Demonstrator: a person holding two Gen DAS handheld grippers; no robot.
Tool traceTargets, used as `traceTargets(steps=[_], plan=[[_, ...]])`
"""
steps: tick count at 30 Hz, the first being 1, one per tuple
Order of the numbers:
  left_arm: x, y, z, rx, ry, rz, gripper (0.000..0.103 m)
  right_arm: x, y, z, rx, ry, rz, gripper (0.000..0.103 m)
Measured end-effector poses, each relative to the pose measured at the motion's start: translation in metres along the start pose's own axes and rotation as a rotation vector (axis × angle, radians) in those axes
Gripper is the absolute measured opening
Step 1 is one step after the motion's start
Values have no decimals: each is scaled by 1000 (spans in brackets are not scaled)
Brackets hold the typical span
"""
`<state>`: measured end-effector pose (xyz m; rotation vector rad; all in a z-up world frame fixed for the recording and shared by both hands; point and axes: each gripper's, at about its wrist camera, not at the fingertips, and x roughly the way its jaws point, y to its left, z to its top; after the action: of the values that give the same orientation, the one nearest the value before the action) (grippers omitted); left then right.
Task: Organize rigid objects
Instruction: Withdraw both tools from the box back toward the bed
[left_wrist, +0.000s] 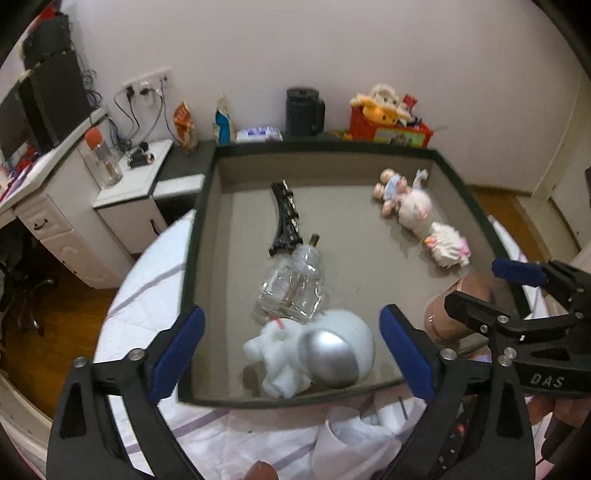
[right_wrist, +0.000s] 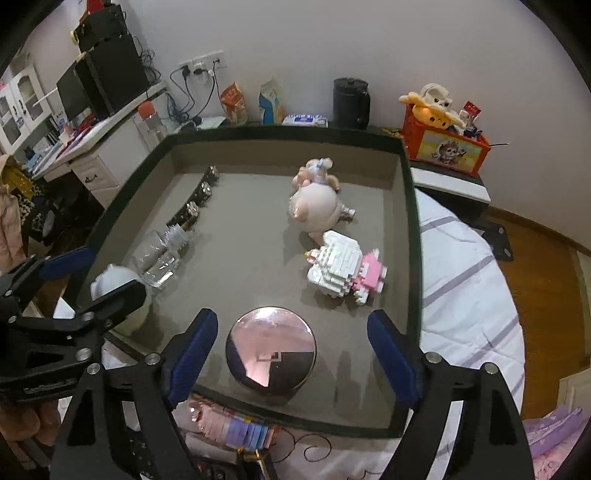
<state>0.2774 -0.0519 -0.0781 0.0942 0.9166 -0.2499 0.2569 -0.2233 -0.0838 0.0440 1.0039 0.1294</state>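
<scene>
Grey tray (left_wrist: 207, 206) holds everything. Left gripper (left_wrist: 291, 354) gapes wide, empty, over the white astronaut figure (left_wrist: 314, 354) at its near edge. Right gripper (right_wrist: 288, 354) likewise spreads empty around the shiny round tin (right_wrist: 271, 350).

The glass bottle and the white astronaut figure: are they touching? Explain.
Cannot tell. In the left wrist view the bottle overlaps the astronaut; in the right wrist view the left gripper hides where they meet.

The right gripper (right_wrist: 288, 354) hangs with its jaws wide apart on both sides of a round mirror-topped tin (right_wrist: 270, 350) inside the dark-rimmed tray (right_wrist: 413, 236). Behind the tin stand a white-and-pink block figure (right_wrist: 341, 267) and a pig doll (right_wrist: 317, 203). The left gripper (right_wrist: 88, 273) is at the left edge.
</scene>
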Motion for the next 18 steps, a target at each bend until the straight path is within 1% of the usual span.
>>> traceTargets(steps=[1, 4, 11, 18], plan=[[-9, 1, -1, -2, -22, 5, 101, -4, 0, 0, 7, -10, 0, 87], [-34, 5, -5, -7, -78, 26, 102, -20, 0, 0, 27, -45, 5, 103], [-89, 21, -21, -52, -161, 33, 103, -71, 4, -9, 58, -134, 27, 103], [-134, 27, -50, -83, -220, 36, 103, -123, 12, -39, 72, -224, 34, 103]])
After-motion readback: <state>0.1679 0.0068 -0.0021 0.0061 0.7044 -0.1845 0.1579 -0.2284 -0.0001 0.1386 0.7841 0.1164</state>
